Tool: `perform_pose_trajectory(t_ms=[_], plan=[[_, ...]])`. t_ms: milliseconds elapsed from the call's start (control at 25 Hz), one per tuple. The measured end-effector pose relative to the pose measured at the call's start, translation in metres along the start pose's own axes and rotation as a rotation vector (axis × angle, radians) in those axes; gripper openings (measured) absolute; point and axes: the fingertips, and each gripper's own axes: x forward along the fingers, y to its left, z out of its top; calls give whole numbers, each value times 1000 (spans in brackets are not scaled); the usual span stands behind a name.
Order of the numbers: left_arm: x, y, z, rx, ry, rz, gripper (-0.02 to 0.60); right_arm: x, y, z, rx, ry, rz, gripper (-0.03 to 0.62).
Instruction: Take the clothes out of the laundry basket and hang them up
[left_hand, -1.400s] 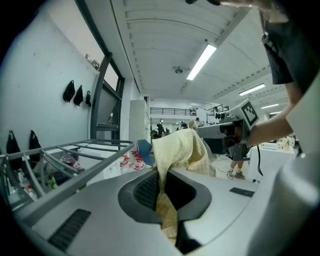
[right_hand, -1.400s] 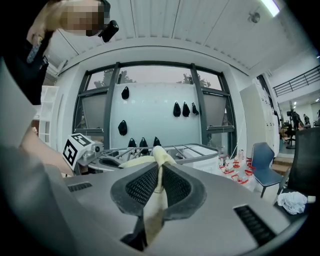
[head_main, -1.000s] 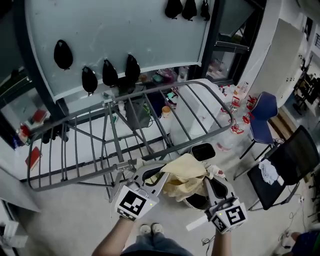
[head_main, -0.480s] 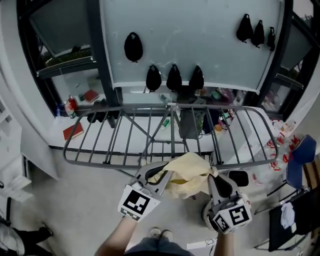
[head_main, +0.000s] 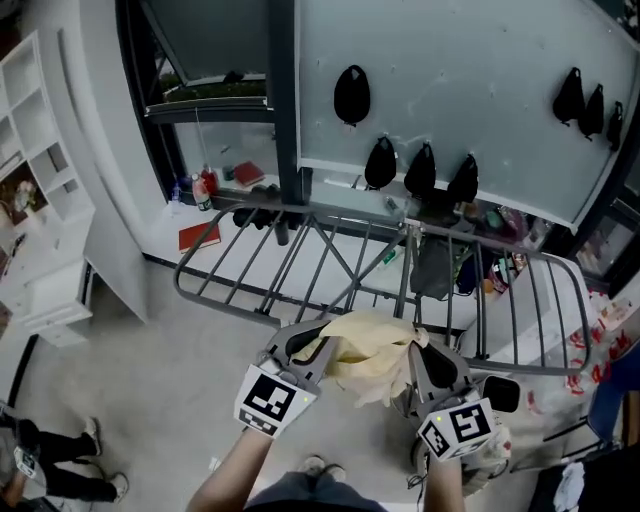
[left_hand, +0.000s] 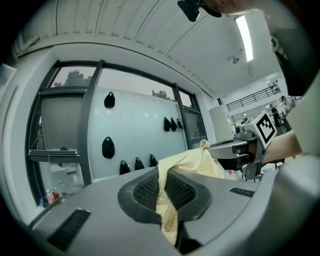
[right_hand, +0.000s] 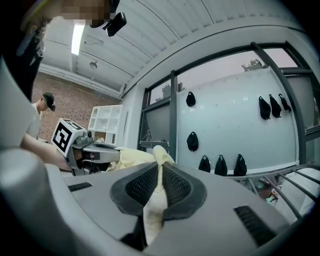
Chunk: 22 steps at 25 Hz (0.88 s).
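Yellow cloth is up in the air, strung btwn both grippers. Left gripper has its fingers clamped down on one edge, fabric pinched right btwn the pads w/ a strip hanging out below. Right gripper same deal, closed tight on the other edge. Cloth bunches in the gap btwn the two. Grey rack sits just past the fingertips, lower down. Beyond that, a panel w/ black pouches.
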Motion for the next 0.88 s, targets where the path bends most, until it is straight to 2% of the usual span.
perform_pose_trajectory(t_ms=[360,600,880], plan=[[-1,20,-8,-25,16,145,28,27,1,-6,37,-25,18,29],[4,31,-11,-34,11,214,28,42,-4,-6,62,-51,-20,29],[29,75,-18,-42,-4,276,28,90,-15,0,84,-76,-83,29]])
